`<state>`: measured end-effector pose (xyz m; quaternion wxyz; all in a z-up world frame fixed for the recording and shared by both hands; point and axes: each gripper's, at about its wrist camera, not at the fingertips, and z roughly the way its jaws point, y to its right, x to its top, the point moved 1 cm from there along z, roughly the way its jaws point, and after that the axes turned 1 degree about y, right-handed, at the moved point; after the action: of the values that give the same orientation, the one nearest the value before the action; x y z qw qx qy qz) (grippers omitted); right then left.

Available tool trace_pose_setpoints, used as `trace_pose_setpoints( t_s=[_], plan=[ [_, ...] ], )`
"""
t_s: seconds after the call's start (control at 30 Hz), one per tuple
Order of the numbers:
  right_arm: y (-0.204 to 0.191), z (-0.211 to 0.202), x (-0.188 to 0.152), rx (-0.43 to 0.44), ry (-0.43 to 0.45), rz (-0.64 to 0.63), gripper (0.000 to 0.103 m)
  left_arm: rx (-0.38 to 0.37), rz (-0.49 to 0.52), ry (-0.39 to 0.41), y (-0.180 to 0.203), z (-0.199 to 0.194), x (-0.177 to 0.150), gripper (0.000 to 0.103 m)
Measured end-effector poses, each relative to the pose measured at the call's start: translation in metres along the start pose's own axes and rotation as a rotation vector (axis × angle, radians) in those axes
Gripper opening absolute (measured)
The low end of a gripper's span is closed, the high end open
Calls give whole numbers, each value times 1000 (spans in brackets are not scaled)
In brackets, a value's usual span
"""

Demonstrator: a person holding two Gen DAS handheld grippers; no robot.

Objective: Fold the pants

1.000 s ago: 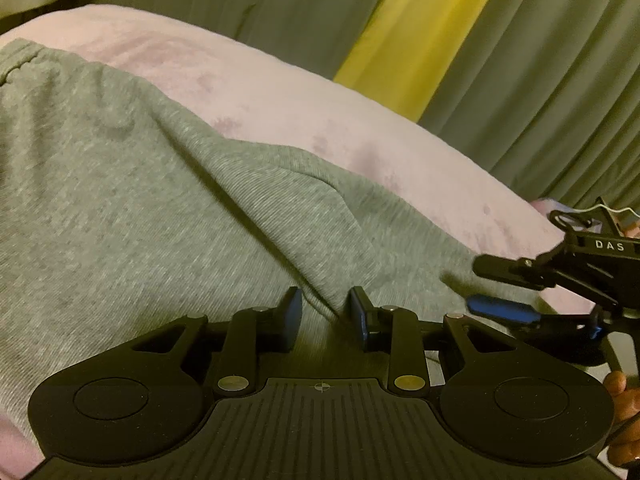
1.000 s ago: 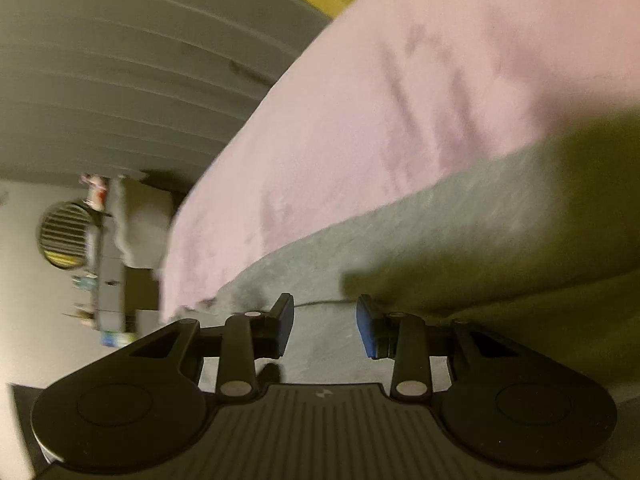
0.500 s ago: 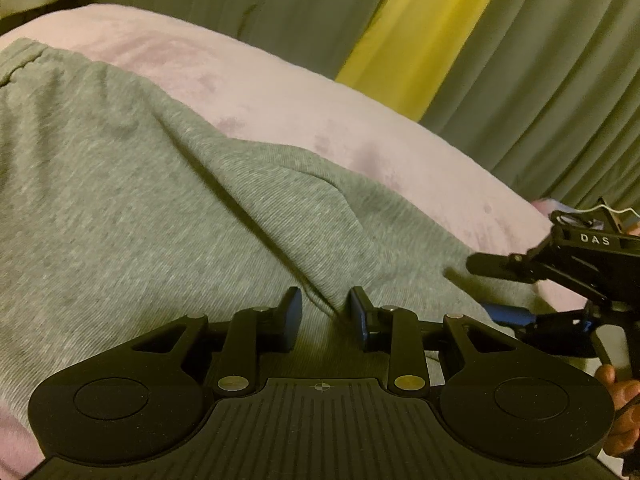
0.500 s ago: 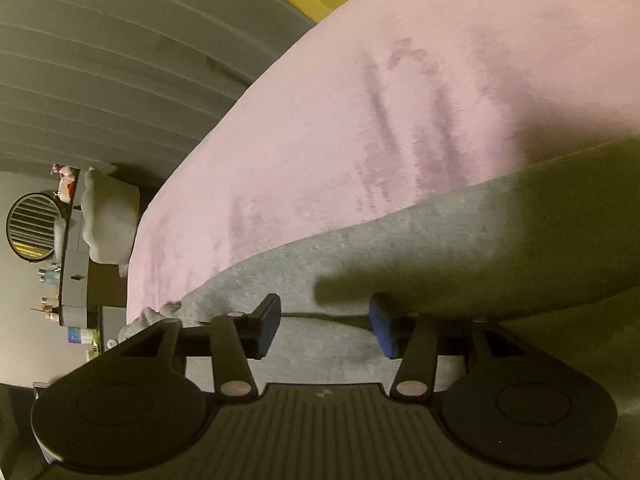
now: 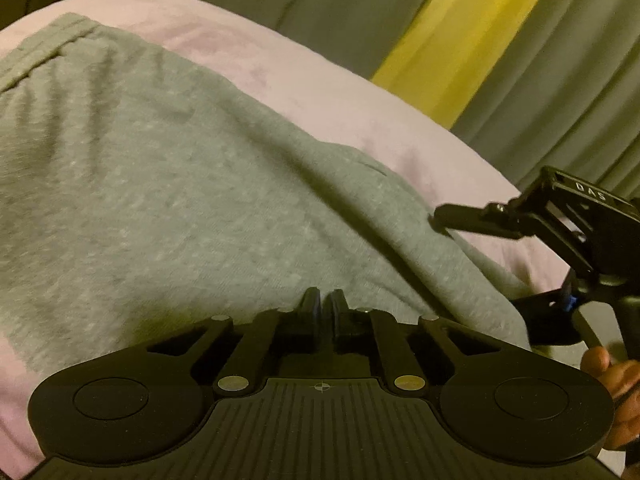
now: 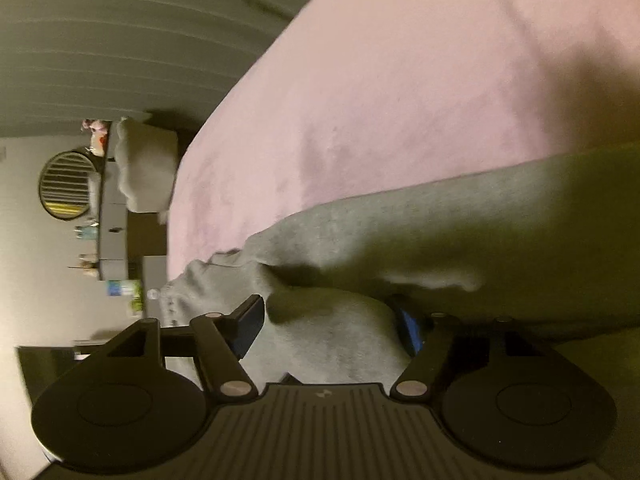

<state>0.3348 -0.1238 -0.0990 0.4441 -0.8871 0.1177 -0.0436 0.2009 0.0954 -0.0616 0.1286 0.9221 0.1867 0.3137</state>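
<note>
1. Your left gripper (image 5: pixel 324 308) has its two fingers pressed almost together, with only a thin slit between the blue pads, and they pinch the grey cloth of the pants (image 5: pixel 180 200) at the near edge of the bed (image 5: pixel 320 92).
2. Your right gripper (image 6: pixel 330 326) is spread wide. One finger lies above the cloth and the other below it, so a thick fold of the pants (image 6: pixel 332 340) sits between the pads, but the pads do not press on it.
3. In the left wrist view you see the right gripper (image 5: pixel 480 264) at the right side, with its upper finger over the edge of the pants and its lower finger under that edge.
4. The pants lie spread over the pink cover of the bed. The waistband (image 5: pixel 48 48) is at the far left corner of the cloth, and the cloth runs from there toward both grippers.
5. A long diagonal crease goes across the cloth from the middle toward the right gripper.
6. Your right hand (image 5: pixel 616 384) shows partly at the right border, on the handle of the right tool.
7. Behind the bed hang grey curtains (image 5: pixel 560 80) with a yellow strip (image 5: pixel 452 40) between them.
8. In the right wrist view the picture is a little blurred; a round mirror (image 6: pixel 68 186) and a low shelf with small things stand past the far edge of the bed.
</note>
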Motion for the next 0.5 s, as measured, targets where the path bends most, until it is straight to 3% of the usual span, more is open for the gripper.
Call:
trace_pose_setpoints(
  t_s=[0.03, 0.1, 0.17, 0.23, 0.3, 0.5],
  plan=[
    [0, 3, 2, 18, -17, 24, 80, 13, -4, 15, -2, -4, 0, 14],
    [-5, 12, 6, 66, -68, 56, 87, 43, -11, 56, -6, -12, 1, 29],
    [-15, 28, 8, 126, -128, 77, 88, 81, -27, 118, -10, -20, 1, 60],
    [-24, 40, 9, 142, -149, 69, 87, 122, -49, 143, -16, -21, 2, 65],
    [-30, 43, 16, 206, -115, 80, 87, 129, -75, 121, -21, -15, 2, 64],
    [-28, -40, 53, 353, 364, 79, 86, 181, -106, 155, -30, -12, 7, 64]
  ],
)
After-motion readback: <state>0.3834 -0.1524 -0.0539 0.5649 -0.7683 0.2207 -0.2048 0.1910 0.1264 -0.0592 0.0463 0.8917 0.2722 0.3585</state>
